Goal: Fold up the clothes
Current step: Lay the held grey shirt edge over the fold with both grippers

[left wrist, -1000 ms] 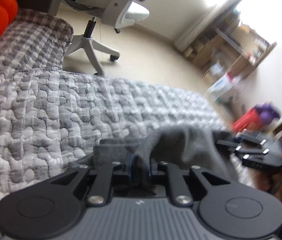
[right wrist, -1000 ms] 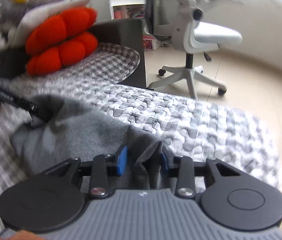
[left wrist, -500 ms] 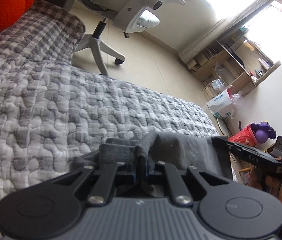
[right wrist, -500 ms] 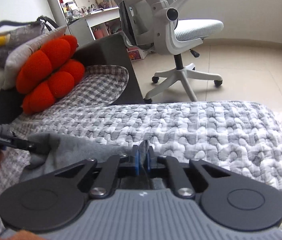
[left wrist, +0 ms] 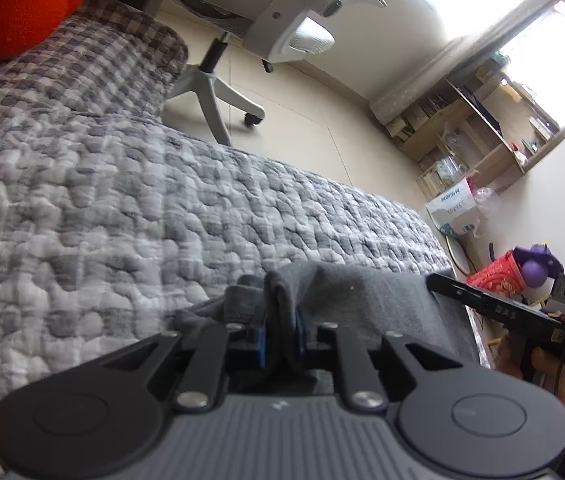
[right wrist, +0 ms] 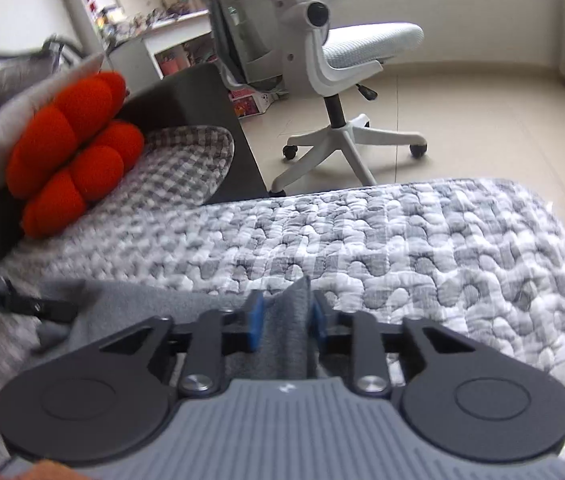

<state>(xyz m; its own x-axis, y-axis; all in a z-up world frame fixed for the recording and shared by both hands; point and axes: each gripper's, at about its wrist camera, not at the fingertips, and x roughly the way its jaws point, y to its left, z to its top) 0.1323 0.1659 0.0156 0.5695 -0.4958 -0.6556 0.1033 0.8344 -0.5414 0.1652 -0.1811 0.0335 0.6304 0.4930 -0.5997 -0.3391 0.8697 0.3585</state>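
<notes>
A grey garment (left wrist: 354, 296) lies bunched on the quilted grey-and-white bedspread (left wrist: 122, 220). My left gripper (left wrist: 280, 320) pinches a raised fold of it between its blue pads, and its jaws are opening slightly. At the right of the left wrist view, a finger (left wrist: 494, 312) of the right gripper reaches the garment's far edge. In the right wrist view my right gripper (right wrist: 286, 316) has an upright fold of the garment (right wrist: 154, 312) standing between its pads. Those jaws are opening and the pads stand off the cloth.
A white office chair (right wrist: 342, 60) stands on the tiled floor beyond the bed's far edge. An orange cushion (right wrist: 74, 148) and a checked pillow (right wrist: 186, 160) lie at the head of the bed. Wooden shelves (left wrist: 482, 120) and a red basket (left wrist: 498, 276) stand to the right.
The right jaws closed tight on the fold half a second ago and have since spread apart. The left grip on the cloth stays about the same. The right wrist has rolled a little.
</notes>
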